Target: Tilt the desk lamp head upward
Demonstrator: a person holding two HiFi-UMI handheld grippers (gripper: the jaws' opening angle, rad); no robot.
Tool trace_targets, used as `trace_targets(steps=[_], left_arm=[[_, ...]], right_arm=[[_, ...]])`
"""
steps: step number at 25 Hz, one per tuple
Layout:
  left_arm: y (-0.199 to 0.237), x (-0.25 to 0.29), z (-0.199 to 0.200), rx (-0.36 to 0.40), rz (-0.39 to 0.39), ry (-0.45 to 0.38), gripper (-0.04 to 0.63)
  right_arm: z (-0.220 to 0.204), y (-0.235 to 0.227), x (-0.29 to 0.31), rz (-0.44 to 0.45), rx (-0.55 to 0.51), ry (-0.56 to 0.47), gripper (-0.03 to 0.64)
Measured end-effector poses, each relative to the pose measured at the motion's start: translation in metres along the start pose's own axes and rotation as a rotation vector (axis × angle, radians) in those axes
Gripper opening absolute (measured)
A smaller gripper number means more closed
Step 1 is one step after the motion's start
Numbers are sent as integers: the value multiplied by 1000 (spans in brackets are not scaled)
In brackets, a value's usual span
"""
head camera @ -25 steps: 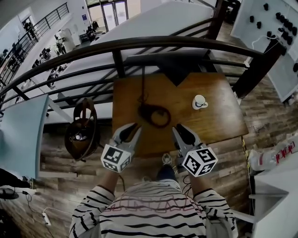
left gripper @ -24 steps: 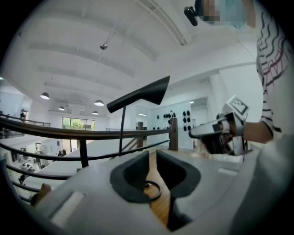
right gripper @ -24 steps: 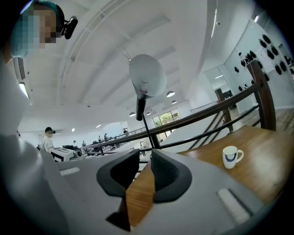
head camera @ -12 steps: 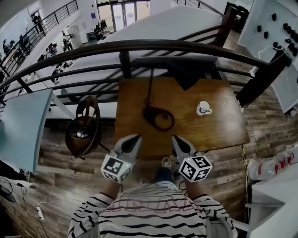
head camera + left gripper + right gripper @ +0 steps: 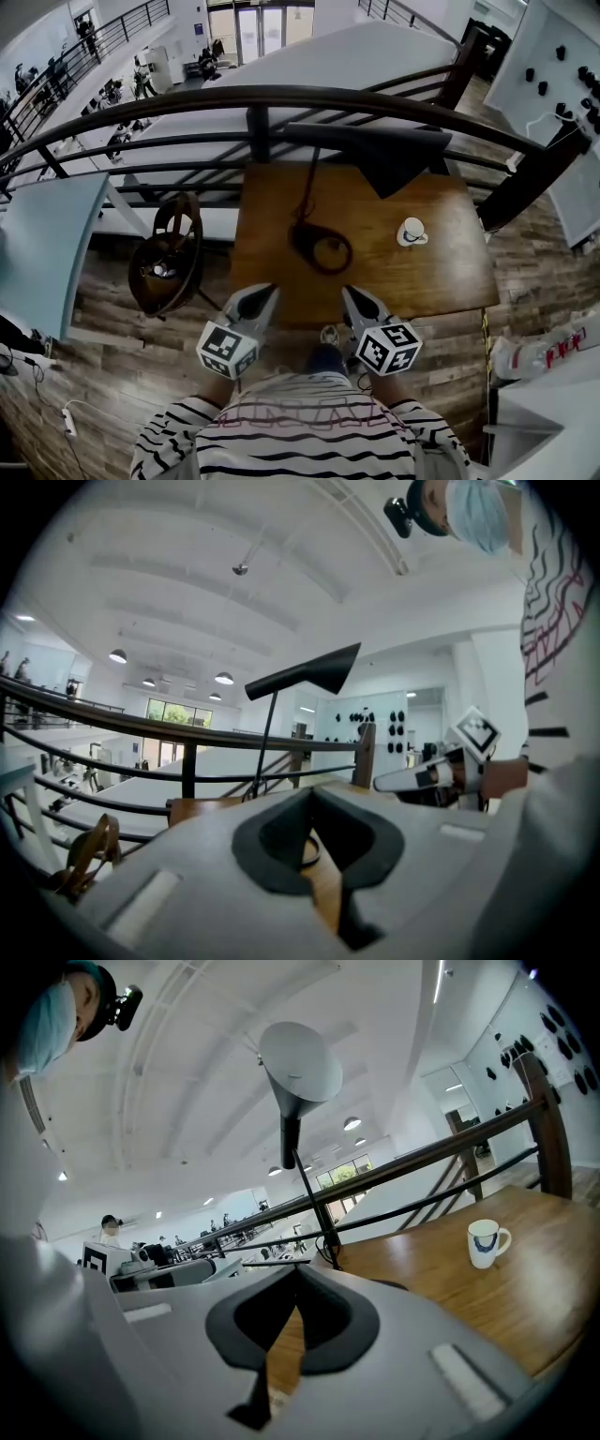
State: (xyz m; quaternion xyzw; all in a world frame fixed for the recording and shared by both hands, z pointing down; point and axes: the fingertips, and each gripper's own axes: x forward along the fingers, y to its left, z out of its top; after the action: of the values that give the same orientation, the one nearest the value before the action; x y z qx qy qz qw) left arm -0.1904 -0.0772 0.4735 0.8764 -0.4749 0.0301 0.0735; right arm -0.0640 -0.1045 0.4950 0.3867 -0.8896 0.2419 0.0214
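Beyond both grippers (image 5: 265, 293) (image 5: 352, 294), desk lamp (image 5: 394, 155)

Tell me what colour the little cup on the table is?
White cup with a blue mark, clearest in the right gripper view.

Bright, even ceiling lighting; fisheye edges bend and darken (near parts blurred).

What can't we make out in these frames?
- Hinge of the lamp head: in the head view the shade covers it from above; in the right gripper view it is just a dark neck.
- Contents of the mug: in the right gripper view its wall hides the inside; in the head view it is too small.
- The lamp base: in the left gripper view it is mostly behind the left gripper body.
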Motion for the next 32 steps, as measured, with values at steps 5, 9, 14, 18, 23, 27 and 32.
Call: trace_targets(steps=[5, 9, 14, 18, 23, 27, 32], left_arm=[[4, 0, 5, 15, 6, 4, 3], [6, 0, 11, 41, 0, 7, 3], [6, 0, 19, 46, 7, -15, 3], [2, -1, 19, 45, 4, -18, 3], [-1, -9, 17, 36, -1, -20, 3], [-2, -12, 15, 32, -2, -18, 3], [-3, -9, 11, 32, -3, -17, 3]], right_arm=[[3, 5, 6, 13, -17, 12, 0], [11, 14, 8, 24, -55, 9, 0], [17, 17, 6, 24, -70, -3, 0], [13, 18, 5, 22, -69, -3, 0], [10, 28, 4, 31, -72, -6, 0], [9, 32, 5, 35, -71, -7, 0], [9, 29, 7, 38, -70, -12, 0]])
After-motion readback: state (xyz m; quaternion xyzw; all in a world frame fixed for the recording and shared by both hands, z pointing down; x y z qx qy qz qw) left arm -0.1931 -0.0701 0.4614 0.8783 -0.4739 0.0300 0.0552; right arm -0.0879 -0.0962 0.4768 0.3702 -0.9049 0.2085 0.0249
